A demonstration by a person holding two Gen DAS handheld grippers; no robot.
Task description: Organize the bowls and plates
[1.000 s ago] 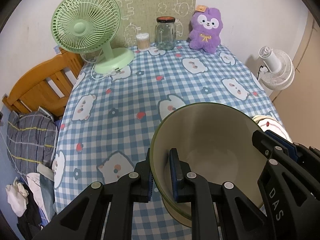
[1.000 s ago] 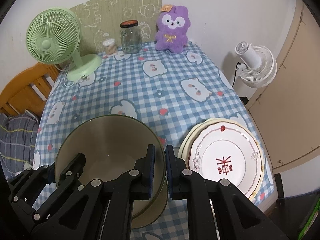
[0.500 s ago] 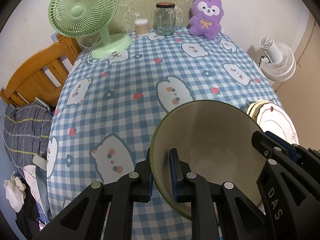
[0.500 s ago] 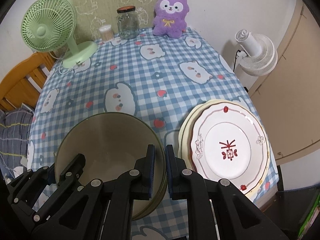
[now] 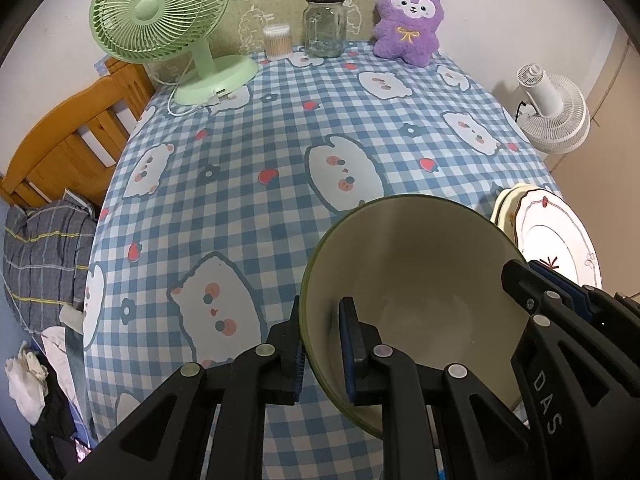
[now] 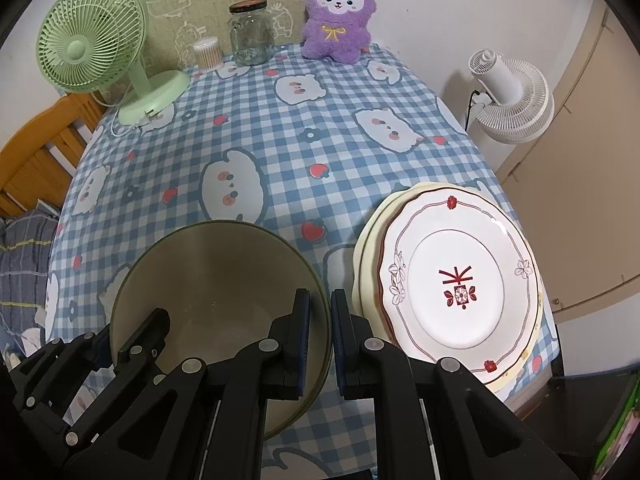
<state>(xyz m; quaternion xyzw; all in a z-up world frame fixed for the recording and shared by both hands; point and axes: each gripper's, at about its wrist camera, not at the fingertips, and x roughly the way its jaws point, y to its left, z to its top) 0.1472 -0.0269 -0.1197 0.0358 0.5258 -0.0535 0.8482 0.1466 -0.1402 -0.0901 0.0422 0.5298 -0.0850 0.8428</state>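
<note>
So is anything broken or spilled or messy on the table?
Nothing is broken or spilled. The only untidy bit is the stack of plates: its plates sit off-centre, so cream rims stick out on one side, and it lies right by the table's edge. The green bowl, gripped at both sides of its rim, is empty and whole.

The middle of the blue checked table [image 6: 320, 136] lies open. A green desk fan [image 6: 100, 56], glass jar [image 6: 251, 34] and purple plush toy [image 6: 336, 20] line its far edge; stacked white plates [image 6: 460, 280] block the right.
</note>
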